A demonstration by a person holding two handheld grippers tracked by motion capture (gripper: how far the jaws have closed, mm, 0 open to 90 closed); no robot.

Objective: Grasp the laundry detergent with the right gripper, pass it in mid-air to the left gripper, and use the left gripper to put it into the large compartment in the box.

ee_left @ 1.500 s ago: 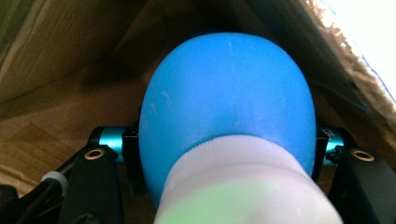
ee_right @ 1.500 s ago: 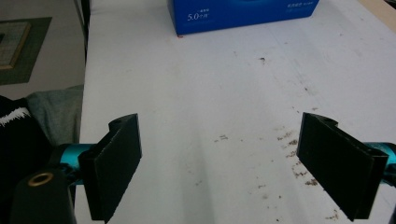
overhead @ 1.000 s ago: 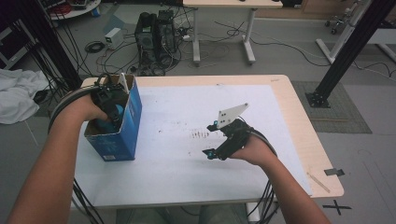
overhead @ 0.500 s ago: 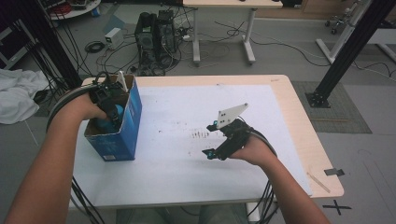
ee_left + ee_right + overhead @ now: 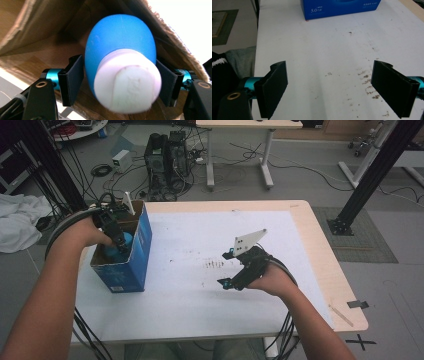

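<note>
Reaching into the blue box (image 5: 131,265) with my left gripper (image 5: 120,82), I have just been spreading its fingers; the blue bottle (image 5: 121,47) sits between them inside the box, seemingly being let go, so the drop-off looks done. My right gripper (image 5: 231,268), right of the box over the table (image 5: 190,300), holds its fingers wide and empty.

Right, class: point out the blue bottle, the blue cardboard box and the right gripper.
blue bottle (image 5: 120,42), left gripper view, on its blue body.
blue cardboard box (image 5: 142,250), high view, on its blue side wall.
right gripper (image 5: 337,92), right gripper view, midway between its open fingers.
</note>
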